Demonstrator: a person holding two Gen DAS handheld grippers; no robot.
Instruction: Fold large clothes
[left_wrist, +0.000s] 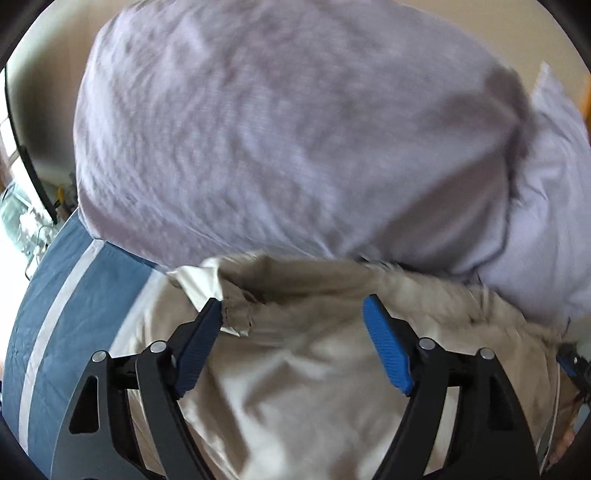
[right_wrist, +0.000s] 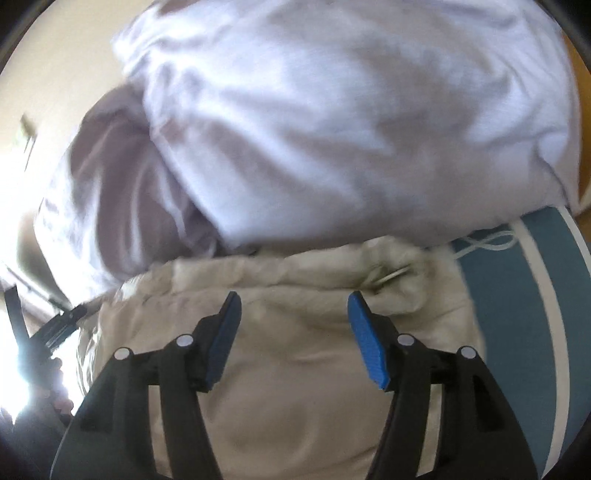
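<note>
A beige garment (left_wrist: 303, 369) lies spread on a blue bedsheet (left_wrist: 55, 295); its far edge is bunched into a roll (right_wrist: 280, 266). My left gripper (left_wrist: 291, 301) hovers just over that edge, open, with nothing between the blue pads. A turned-up corner of the cloth (left_wrist: 232, 317) lies against its left fingertip (left_wrist: 212, 306). My right gripper (right_wrist: 293, 295) is also open above the same garment (right_wrist: 295, 387), farther right along the edge, holding nothing. Each gripper shows at the rim of the other's view: the right gripper (left_wrist: 572, 363) and the left gripper (right_wrist: 62, 321).
Two large lavender pillows (left_wrist: 277, 129) (right_wrist: 351, 129) are piled right behind the garment's far edge. The sheet has a white stripe (left_wrist: 48, 321) (right_wrist: 569, 332). A white cord (right_wrist: 487, 240) lies on the sheet (right_wrist: 517, 295) by the right pillow. A bright window (left_wrist: 14, 206) is at the left.
</note>
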